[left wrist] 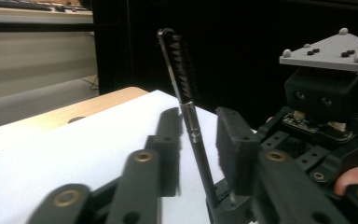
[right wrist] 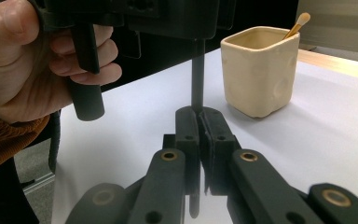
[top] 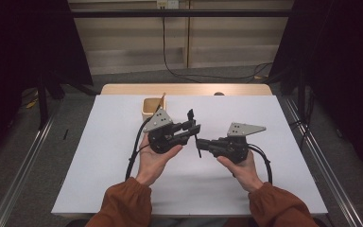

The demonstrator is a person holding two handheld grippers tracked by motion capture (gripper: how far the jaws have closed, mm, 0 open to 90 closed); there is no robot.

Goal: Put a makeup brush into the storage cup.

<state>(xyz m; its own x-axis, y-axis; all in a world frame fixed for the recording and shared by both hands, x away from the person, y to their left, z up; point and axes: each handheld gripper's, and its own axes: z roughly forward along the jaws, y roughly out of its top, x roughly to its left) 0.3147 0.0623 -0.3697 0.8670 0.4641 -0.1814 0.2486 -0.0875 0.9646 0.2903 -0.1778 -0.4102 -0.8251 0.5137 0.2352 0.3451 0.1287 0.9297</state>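
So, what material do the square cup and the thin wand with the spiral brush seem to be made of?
The cup looks like cream ceramic with a soft glaze: thick rounded walls, shallow dimples, faint sheen. The wand seems to be black plastic or coated metal, with a shiny metal-looking ring at mid-shaft; its brush appears to be dark bristles, though I cannot tell the fibre.

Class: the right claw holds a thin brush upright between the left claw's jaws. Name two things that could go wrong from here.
1. The left claw has a gap beside the brush; closing off-centre could bend or tilt it.
2. The right claw pinches only the thin handle, so the brush may slip or twist during the handover.
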